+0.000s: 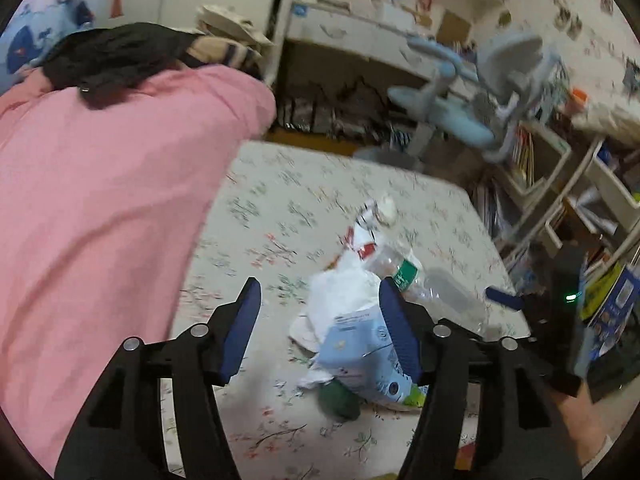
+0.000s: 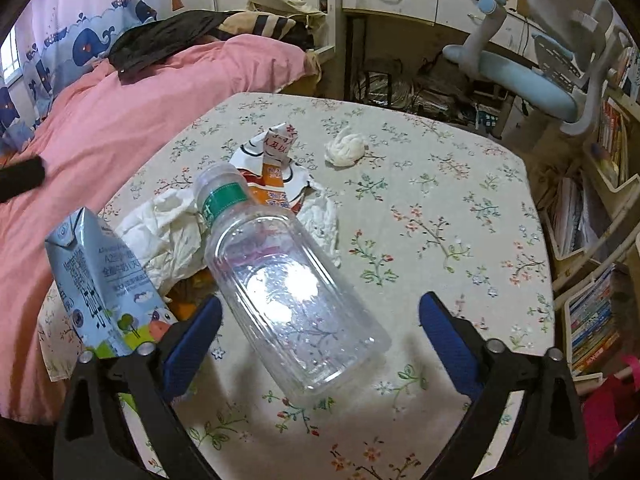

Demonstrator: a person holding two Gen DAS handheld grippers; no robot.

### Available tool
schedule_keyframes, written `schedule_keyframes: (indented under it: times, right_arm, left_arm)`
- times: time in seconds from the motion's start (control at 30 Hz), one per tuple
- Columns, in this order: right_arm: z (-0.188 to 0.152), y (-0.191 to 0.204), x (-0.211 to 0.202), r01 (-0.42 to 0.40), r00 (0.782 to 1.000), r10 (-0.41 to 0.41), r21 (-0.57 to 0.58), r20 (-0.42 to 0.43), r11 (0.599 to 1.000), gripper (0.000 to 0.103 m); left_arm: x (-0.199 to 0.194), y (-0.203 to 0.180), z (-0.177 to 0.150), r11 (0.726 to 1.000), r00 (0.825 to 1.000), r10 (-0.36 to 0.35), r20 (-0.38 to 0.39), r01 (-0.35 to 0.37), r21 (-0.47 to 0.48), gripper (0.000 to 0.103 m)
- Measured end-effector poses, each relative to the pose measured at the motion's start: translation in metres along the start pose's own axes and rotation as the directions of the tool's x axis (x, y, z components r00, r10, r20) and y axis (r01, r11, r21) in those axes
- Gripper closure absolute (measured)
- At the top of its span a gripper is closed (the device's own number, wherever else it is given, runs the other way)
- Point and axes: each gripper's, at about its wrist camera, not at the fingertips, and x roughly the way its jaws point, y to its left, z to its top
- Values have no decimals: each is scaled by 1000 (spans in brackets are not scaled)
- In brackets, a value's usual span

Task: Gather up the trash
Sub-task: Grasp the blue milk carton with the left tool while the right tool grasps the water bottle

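A clear plastic bottle [image 2: 288,280] with a green label band lies on the flowered tablecloth [image 2: 440,220], between the fingers of my right gripper [image 2: 320,320]. That gripper is open and its pads stand clear of the bottle. To the left of the bottle, a pale blue milk carton [image 1: 360,352] leans on crumpled white paper [image 1: 344,292]. My left gripper [image 1: 320,308] is open around both, and its right pad is close beside the carton. Farther back lie a torn orange-and-white wrapper [image 2: 272,160] and a white tissue ball [image 2: 346,148].
A pink blanket [image 2: 120,100] borders the table's left side, with dark clothes piled on it. Behind the table stands a blue-grey chair [image 2: 520,80] at a desk. Bookshelves [image 2: 592,320] run along the right. Something dark green [image 1: 340,400] lies under the carton.
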Motion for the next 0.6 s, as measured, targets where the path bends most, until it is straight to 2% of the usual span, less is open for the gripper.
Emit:
schedule_keyframes:
  times: [0.03,0.1,0.17,0.2,0.27,0.43,0.53,0.6]
  right_arm:
    - [1,1,3,-12,1000,12,0,-8,1000,24]
    - [1,3,5,-10,1000,10,-3,-15,1000,26]
    - [-1,5,2,-11,1000,11,-13,-19,1000,29]
    - [-2,4,0,-19,1000,18,-13,-23,1000,31]
    - [-5,3,-2,-26,999,25,-12,-28,1000,33]
    - [-8,-10,-6,-52,998,53,38,-43,998,37]
    - [-9,-14,-6,-64,997,66,54,-47,996,37]
    - [-8,-14,-6,-69,996,71,53,-46,996,37]
  left_arm:
    - [-6,4,-1,1000,1000,-24,0,24,-15,44]
    - [-9,8,-12,990,988,-135,-77,131,-53,44]
    - [4,-1,-25,973,955,-228,-188,220,-65,45]
    - [10,-8,-30,971,944,-241,-225,234,-56,45]
    - [21,-23,-39,974,937,-224,-270,223,-32,45]
    - [49,-39,-51,982,928,-188,-322,175,-67,44]
    - [67,-33,-54,987,939,-135,-317,101,-122,44]
    - [81,-30,-55,984,944,-126,-305,81,-158,44]
